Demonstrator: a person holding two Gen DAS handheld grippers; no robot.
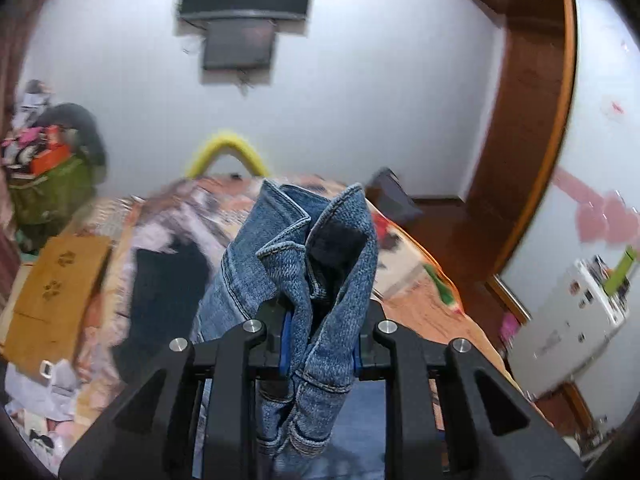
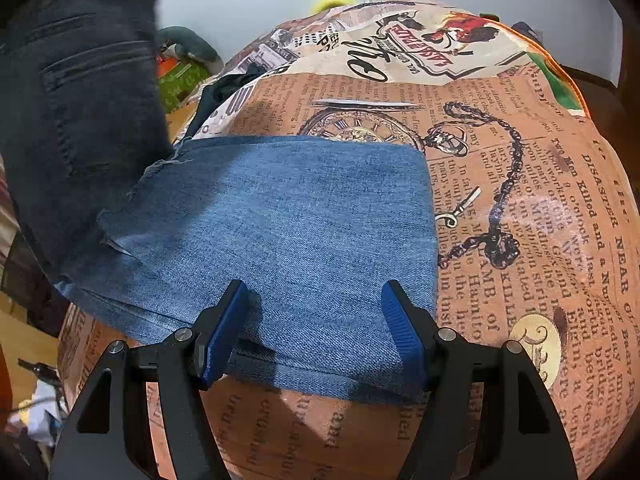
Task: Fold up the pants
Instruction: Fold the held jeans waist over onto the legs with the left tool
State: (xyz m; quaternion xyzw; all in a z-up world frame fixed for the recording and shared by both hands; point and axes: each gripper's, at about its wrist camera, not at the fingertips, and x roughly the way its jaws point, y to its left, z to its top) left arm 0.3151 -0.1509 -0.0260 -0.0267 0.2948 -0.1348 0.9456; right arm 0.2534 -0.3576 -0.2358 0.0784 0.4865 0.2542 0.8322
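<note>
Blue denim pants (image 2: 276, 216), partly lifted

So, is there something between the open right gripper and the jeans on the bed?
Nothing visible. The right gripper is open, its fingers over the flat part of the blue jeans on the newspaper-print bedspread. The left gripper is shut on a bunched part of the jeans.

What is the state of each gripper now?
Left gripper: shut on the blue jeans.
Right gripper: open, holding nothing, above the jeans.
</note>
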